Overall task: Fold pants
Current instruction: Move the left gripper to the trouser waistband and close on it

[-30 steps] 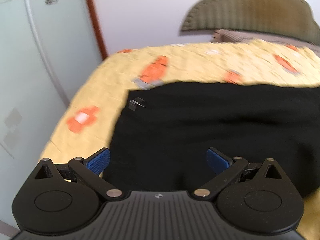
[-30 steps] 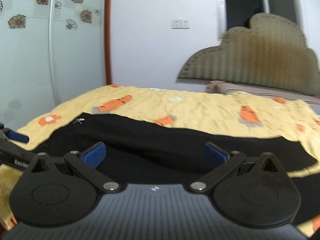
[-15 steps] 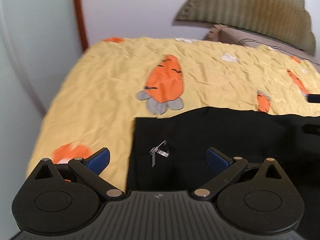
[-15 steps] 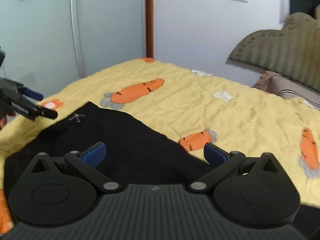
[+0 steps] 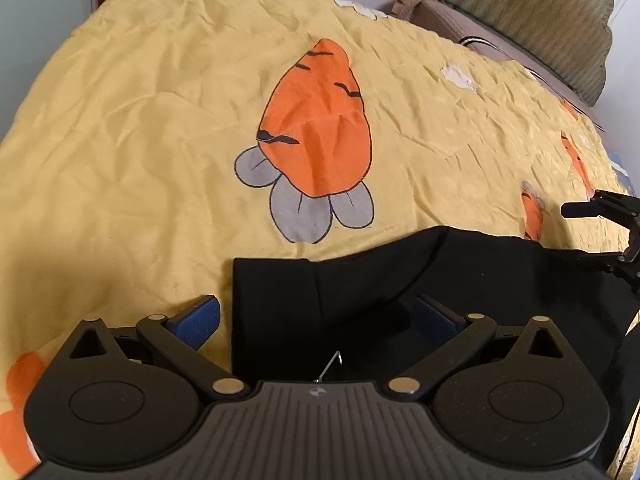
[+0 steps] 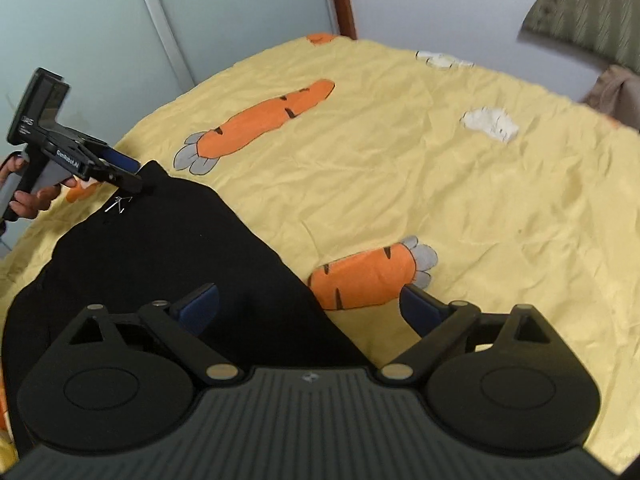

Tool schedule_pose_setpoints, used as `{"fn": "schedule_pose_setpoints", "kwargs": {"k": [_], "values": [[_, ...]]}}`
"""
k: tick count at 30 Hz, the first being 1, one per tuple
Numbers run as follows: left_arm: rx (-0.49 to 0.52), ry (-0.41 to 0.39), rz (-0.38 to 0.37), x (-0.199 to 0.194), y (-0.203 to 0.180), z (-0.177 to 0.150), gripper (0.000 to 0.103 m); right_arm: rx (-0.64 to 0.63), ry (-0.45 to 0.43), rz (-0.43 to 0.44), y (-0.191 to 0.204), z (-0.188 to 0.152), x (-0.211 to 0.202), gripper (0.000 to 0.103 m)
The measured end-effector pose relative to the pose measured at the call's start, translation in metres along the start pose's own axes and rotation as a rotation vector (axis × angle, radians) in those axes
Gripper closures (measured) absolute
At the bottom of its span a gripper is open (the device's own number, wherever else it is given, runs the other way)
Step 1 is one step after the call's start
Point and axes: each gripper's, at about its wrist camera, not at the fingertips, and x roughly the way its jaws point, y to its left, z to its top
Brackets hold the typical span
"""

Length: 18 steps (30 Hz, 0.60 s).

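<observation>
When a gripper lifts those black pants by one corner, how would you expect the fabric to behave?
The black pants lie flat and follow the yellow sheet, so they will probably hang limp rather than hold shape. A soft crease near the corner suggests thin, light cloth. Lifted at one point, the rest would likely drag.

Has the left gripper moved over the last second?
Yes. The left gripper advanced toward the far corner of the black pants; the carrot print looms closer.

The left wrist view looks down from close above the pants' corner toward the headboard. The right wrist view faces the wardrobe doors from farther along. Both share the pants and bedsheet.
</observation>
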Motion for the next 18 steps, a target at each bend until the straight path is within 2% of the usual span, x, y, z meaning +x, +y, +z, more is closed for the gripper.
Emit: {"fn": "schedule_pose_setpoints", "kwargs": {"k": [6, 9, 10, 11, 12, 13, 15, 18], "values": [[-0.059, -0.080, -0.070, 0.002, 0.003, -0.001, 0.001, -0.018, 0.034, 0.001, -0.011, -0.001, 0.008, 0.009], [-0.049, -0.090, -0.044, 0.001, 0.003, -0.003, 0.016, -0.036, 0.062, -0.025, -0.013, -0.003, 0.015, 0.009], [-0.047, -0.092, -0.028, 0.000, 0.002, -0.003, 0.026, -0.040, 0.075, -0.040, -0.015, -0.004, 0.018, 0.013], [-0.043, -0.093, -0.010, -0.001, 0.002, -0.004, 0.033, -0.040, 0.088, -0.044, -0.016, -0.005, 0.021, 0.022], [-0.039, -0.091, 0.000, -0.002, 0.002, -0.004, 0.045, -0.036, 0.100, -0.038, -0.018, -0.006, 0.024, 0.027], [-0.035, -0.088, 0.002, -0.002, 0.003, -0.005, 0.049, -0.034, 0.110, -0.033, -0.019, -0.007, 0.026, 0.037], [-0.030, -0.093, 0.002, -0.004, 0.003, -0.006, 0.054, -0.052, 0.111, -0.032, -0.018, -0.009, 0.028, 0.041], [-0.012, -0.111, -0.001, -0.007, -0.001, -0.009, 0.062, -0.076, 0.119, -0.003, -0.014, -0.009, 0.026, 0.065]]}}
